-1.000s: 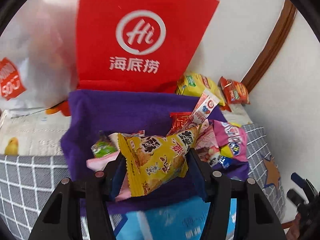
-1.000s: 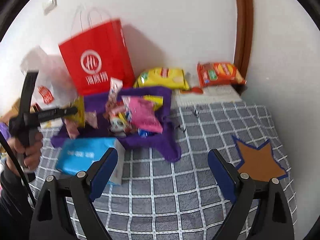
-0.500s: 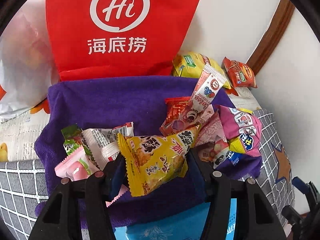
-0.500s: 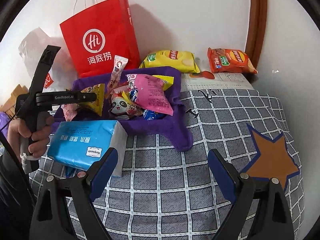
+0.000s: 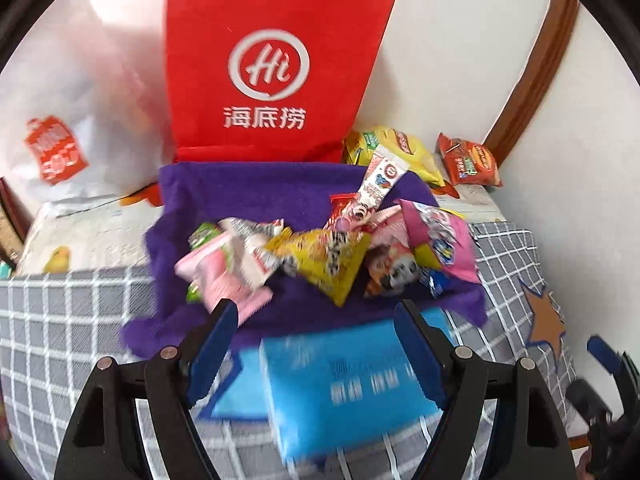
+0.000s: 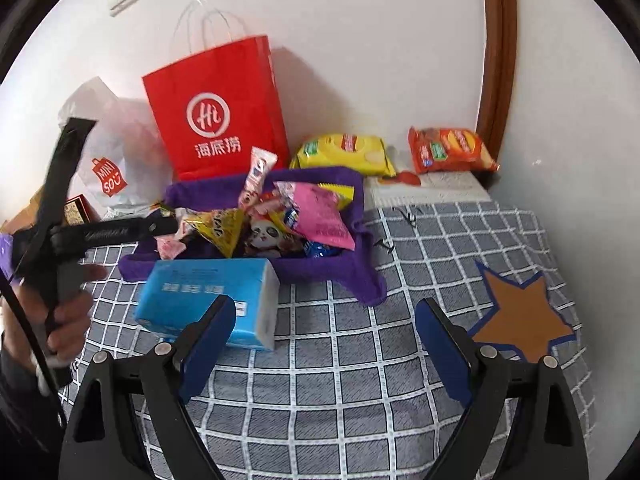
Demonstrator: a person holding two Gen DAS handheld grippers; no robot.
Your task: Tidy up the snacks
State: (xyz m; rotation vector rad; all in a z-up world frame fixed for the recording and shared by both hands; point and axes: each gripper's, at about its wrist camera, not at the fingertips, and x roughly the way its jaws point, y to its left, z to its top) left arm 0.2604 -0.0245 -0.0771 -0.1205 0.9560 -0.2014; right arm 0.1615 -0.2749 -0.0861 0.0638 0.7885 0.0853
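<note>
A purple cloth basket holds several snack packets. A yellow snack packet lies in it, among a pink packet, a magenta one and a tall striped one. My left gripper is open and empty, drawn back above a blue tissue pack. It also shows in the right wrist view at the basket's left edge. My right gripper is open and empty over the checked cloth.
A red paper bag and a white plastic bag stand behind the basket. A yellow chip bag and an orange one lie by the wall. A brown star marks the grey checked cloth.
My left gripper opened and let go of the yellow packet, which now lies in the basket. The gripper pulled back toward me. The right gripper stayed open.
</note>
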